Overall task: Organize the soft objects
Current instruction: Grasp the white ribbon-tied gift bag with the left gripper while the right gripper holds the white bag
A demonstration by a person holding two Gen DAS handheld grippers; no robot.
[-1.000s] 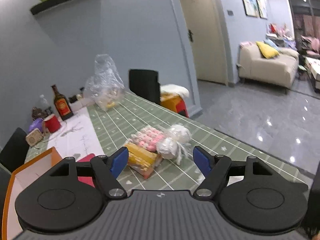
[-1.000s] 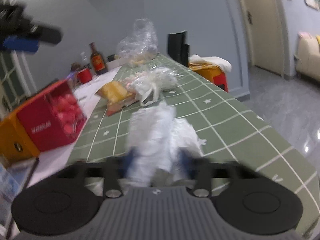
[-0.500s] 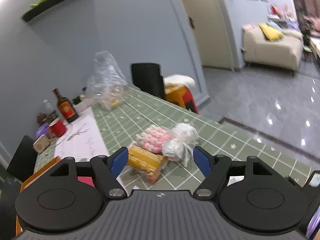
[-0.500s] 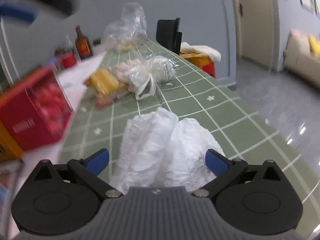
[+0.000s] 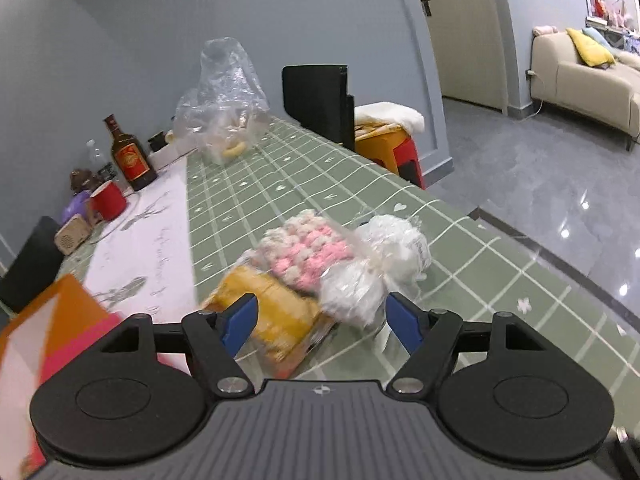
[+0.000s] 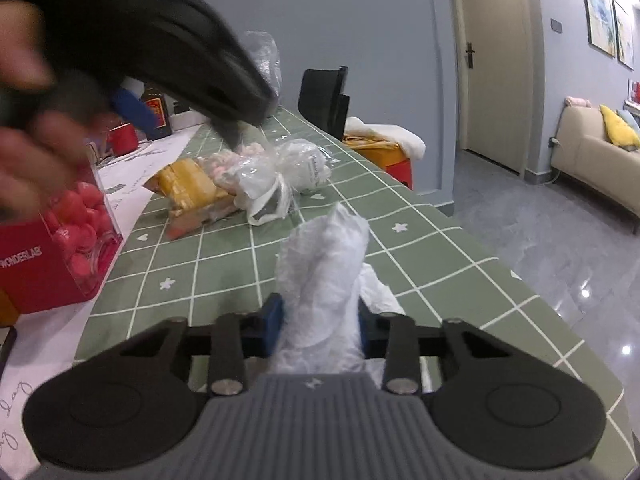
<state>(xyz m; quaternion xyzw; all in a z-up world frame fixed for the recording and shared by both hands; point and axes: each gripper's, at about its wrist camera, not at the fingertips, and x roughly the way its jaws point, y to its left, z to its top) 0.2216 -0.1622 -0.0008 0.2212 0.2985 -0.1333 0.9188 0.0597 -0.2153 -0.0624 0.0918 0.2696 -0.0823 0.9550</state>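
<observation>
My right gripper [image 6: 320, 320] is closing its jaws, and the blue pads squeeze a crumpled white plastic bag [image 6: 324, 264] that stands up from the green checked tablecloth [image 6: 224, 256]. Farther back lies a pile: a yellow packet [image 5: 276, 312], a bagged pink-and-white knit [image 5: 308, 248] and bagged white yarn balls [image 5: 396, 240]. My left gripper [image 5: 322, 322] hovers just in front of that pile. Its jaws stand wide, narrowing slightly, and touch nothing. In the right wrist view that gripper is a blurred black shape at the upper left, held by a hand [image 6: 24, 132].
A red box of pink hearts [image 6: 52, 248] stands at the left beside a white paper runner [image 5: 148, 248]. Farther back are a brown bottle [image 5: 130, 156], a red mug [image 5: 108, 200] and a clear plastic bag [image 5: 228, 100]. The table's edge runs along the right; a black chair [image 5: 316, 100] stands behind.
The right jaws went from wide apart to pressed on the white bag. My left gripper came down and closer to the pile, which now looms larger between its fingers.
</observation>
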